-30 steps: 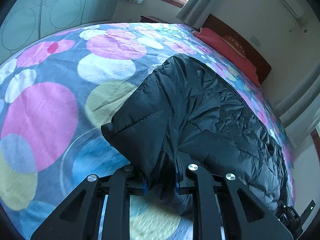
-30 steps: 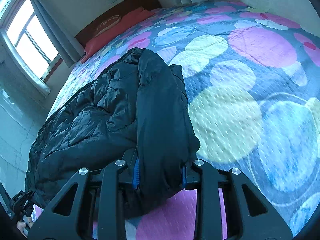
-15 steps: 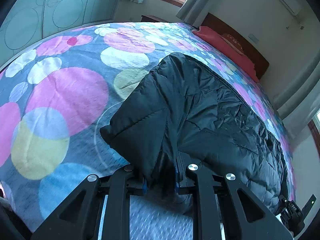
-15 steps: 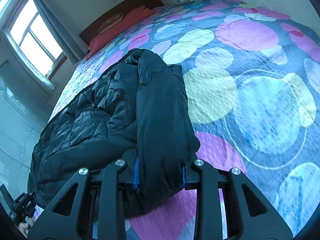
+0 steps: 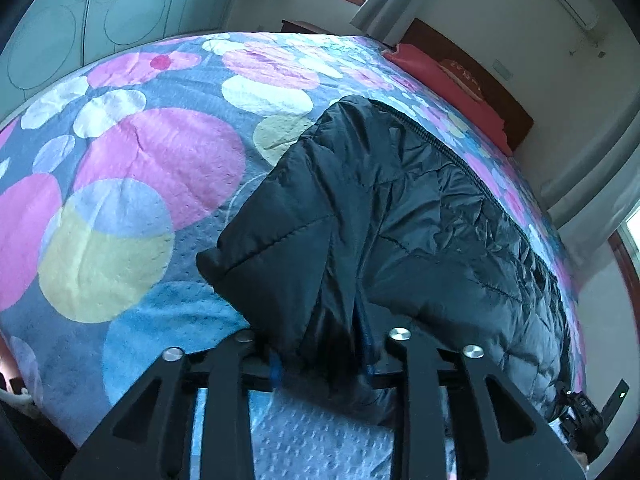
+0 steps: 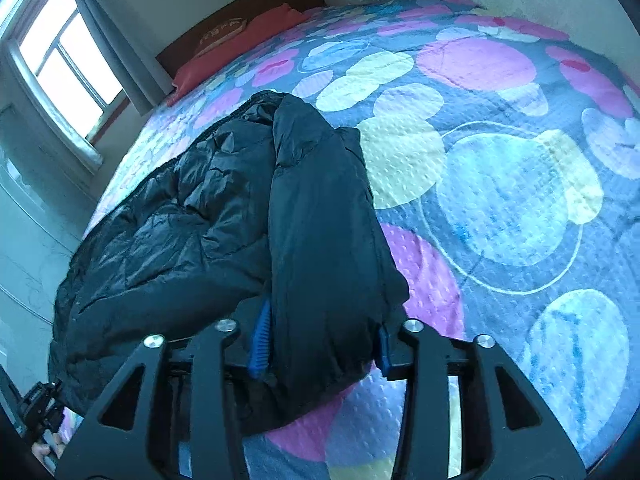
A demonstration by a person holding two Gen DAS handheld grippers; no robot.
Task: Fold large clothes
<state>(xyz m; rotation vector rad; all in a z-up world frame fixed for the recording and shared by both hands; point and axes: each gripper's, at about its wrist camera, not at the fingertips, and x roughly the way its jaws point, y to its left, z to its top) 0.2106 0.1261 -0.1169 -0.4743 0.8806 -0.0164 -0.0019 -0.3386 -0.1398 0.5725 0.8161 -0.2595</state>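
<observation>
A black quilted puffer jacket (image 5: 420, 216) lies lengthwise on a bedspread (image 5: 152, 168) printed with pink, yellow and blue circles. A folded-over sleeve (image 5: 288, 248) runs down into my left gripper (image 5: 320, 364). Its jaws are opening, and the fabric sits loosely between the blue pads (image 5: 368, 360). In the right wrist view the jacket (image 6: 172, 232) fills the left side. Its other sleeve (image 6: 320, 240) hangs between the blue pads (image 6: 260, 336) of my right gripper (image 6: 320, 344), whose jaws are opening too.
A red pillow (image 5: 448, 80) and a wooden headboard (image 5: 500, 96) stand at the far end of the bed. Windows with grey curtains (image 6: 108, 40) line the wall. A hand (image 6: 44, 450) shows at the lower left edge of the right wrist view.
Both pairs of jaws have spread wider around the sleeves, which stay between the pads. The patterned bedspread has slid across both views as the grippers shifted sideways.
</observation>
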